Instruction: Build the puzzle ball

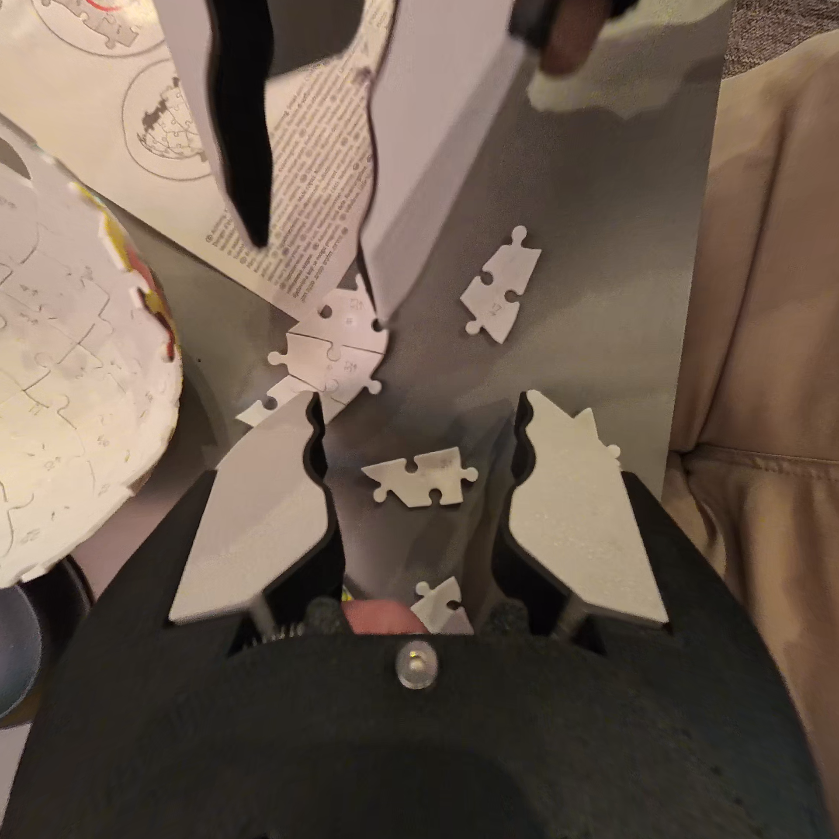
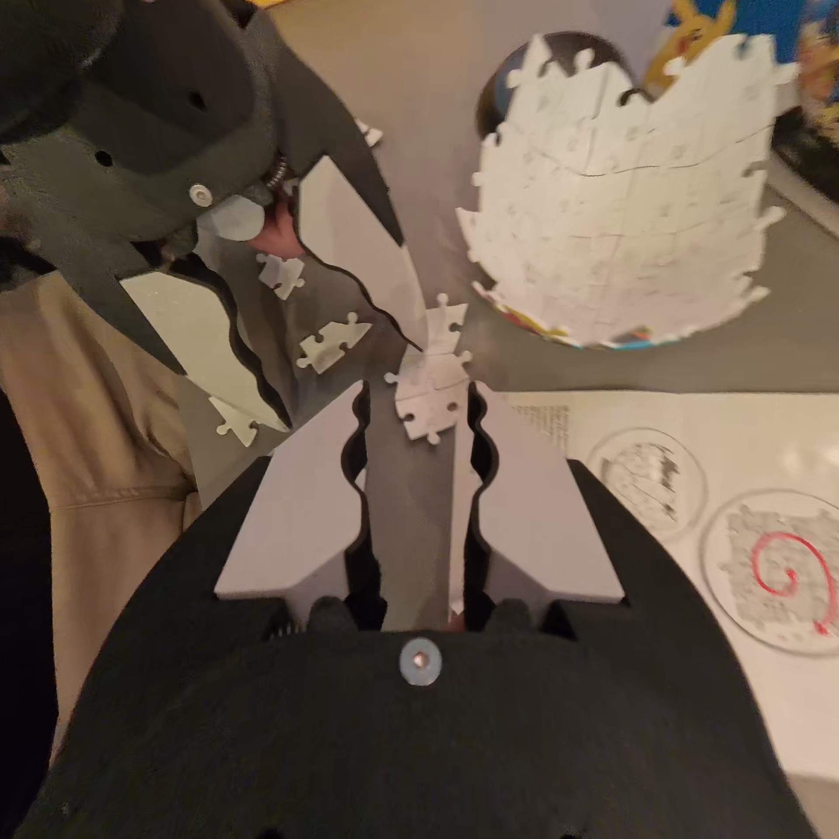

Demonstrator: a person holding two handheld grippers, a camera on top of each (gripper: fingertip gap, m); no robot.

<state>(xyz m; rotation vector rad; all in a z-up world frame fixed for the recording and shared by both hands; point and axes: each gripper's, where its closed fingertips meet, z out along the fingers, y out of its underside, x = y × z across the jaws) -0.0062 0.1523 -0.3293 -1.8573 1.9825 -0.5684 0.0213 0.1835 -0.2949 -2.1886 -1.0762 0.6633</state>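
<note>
A cluster of joined white puzzle pieces [image 1: 336, 349] lies face down on the grey table [image 1: 567, 227]. My right gripper [image 1: 320, 279] comes from the far side, open, with one fingertip touching the cluster's far edge. In the right wrist view the cluster [image 2: 431, 395] lies just ahead of and between the tips of my right gripper [image 2: 417, 390]. My left gripper [image 1: 417, 399] is open and empty, its left fingertip at the cluster's near edge, and a loose piece [image 1: 422, 481] lies between its fingers. The half-built ball shell [image 1: 68, 363] stands at the left; it also shows in the right wrist view [image 2: 613, 227].
Other loose pieces lie on the table [image 1: 499, 295], [image 1: 440, 604], [image 2: 281, 272], [image 2: 236, 426]. A printed instruction sheet [image 1: 295, 181] lies behind the cluster, also in the right wrist view [image 2: 681, 499]. A beige cushion [image 1: 749, 408] borders the table. A colourful box [image 2: 708, 41] stands behind the shell. One gripper's finger ends stand about 5 cm off the other's.
</note>
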